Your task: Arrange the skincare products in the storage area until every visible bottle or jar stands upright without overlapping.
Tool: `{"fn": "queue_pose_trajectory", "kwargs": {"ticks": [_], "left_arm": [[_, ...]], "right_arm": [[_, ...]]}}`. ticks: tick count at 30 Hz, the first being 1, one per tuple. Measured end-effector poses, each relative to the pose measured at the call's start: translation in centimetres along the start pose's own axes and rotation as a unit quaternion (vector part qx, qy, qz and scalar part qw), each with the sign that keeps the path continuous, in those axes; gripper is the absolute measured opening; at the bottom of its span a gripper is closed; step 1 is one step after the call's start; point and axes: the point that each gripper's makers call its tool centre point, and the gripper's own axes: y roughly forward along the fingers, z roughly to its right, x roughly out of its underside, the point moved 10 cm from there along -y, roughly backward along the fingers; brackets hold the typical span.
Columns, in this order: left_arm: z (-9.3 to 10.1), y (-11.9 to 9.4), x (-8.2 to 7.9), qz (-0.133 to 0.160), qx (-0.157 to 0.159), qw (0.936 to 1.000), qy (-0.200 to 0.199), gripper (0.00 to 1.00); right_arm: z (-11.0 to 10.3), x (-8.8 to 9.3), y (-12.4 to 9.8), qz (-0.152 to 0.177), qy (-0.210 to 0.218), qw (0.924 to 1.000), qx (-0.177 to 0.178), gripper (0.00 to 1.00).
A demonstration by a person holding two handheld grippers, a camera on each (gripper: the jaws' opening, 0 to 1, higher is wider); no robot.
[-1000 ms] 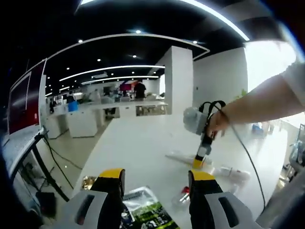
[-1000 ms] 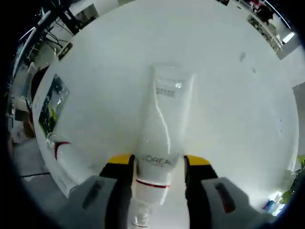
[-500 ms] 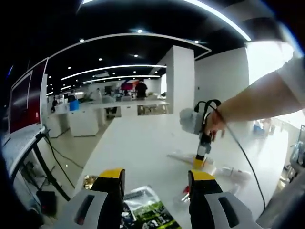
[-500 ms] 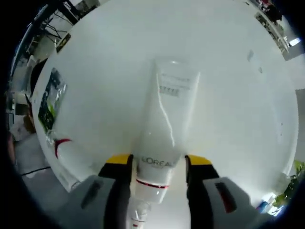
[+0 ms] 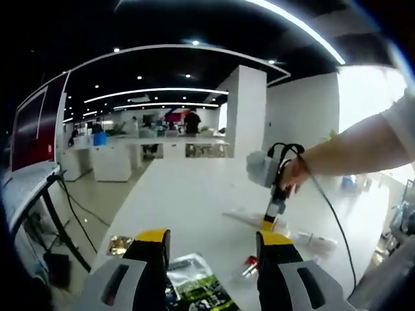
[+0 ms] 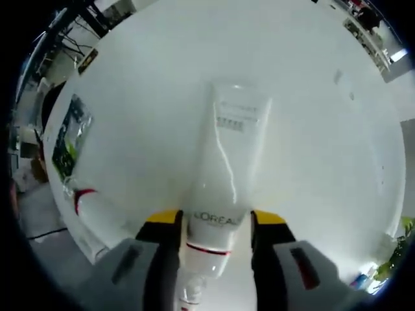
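A white L'Oreal tube (image 6: 224, 162) lies flat on the white table (image 6: 324, 162), its red-banded cap end towards my right gripper (image 6: 216, 220). The yellow-tipped jaws press against both sides of the tube near the cap, so the gripper is shut on it. In the left gripper view the same right gripper (image 5: 273, 208), held by a person's hand, points down onto that tube (image 5: 243, 216). A second white tube (image 5: 316, 240) lies just beyond it. My left gripper (image 5: 214, 241) hovers open over the table's near edge, with nothing between its jaws.
A green and black sachet (image 5: 194, 285) and a small red-capped item (image 5: 248, 264) lie near the left gripper, and a gold packet (image 5: 120, 245) sits by the table edge. The sachet (image 6: 70, 136) is left of the gripped tube. Counters and a pillar stand far behind.
Almost nothing. The left gripper view has shifted slightly. My right gripper has stayed shut on the white tube, which still lies on the table.
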Motion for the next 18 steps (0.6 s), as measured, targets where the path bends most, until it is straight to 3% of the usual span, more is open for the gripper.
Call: {"fn": "queue_pose_trajectory", "kwargs": {"ticks": [6, 9, 12, 18], "left_arm": [[0.8, -0.3, -0.6, 0.028, 0.023, 0.9992, 0.018, 0.56], [1.3, -0.1, -0.4, 0.019, 0.033, 0.9988, 0.029, 0.56], [2.1, 0.0, -0.2, 0.010, 0.062, 0.9978, 0.020, 0.57], [2.7, 0.1, -0.2, 0.008, 0.087, 0.9962, 0.009, 0.57]], "right_arm": [[-0.6, 0.1, 0.0, 0.006, 0.000, 1.0000, 0.002, 0.35], [-0.6, 0.2, 0.0, 0.014, 0.000, 0.9999, 0.003, 0.34], [-0.7, 0.5, 0.0, 0.026, 0.002, 0.9996, 0.004, 0.33], [-1.0, 1.0, -0.1, 0.056, 0.010, 0.9984, 0.008, 0.32]]}}
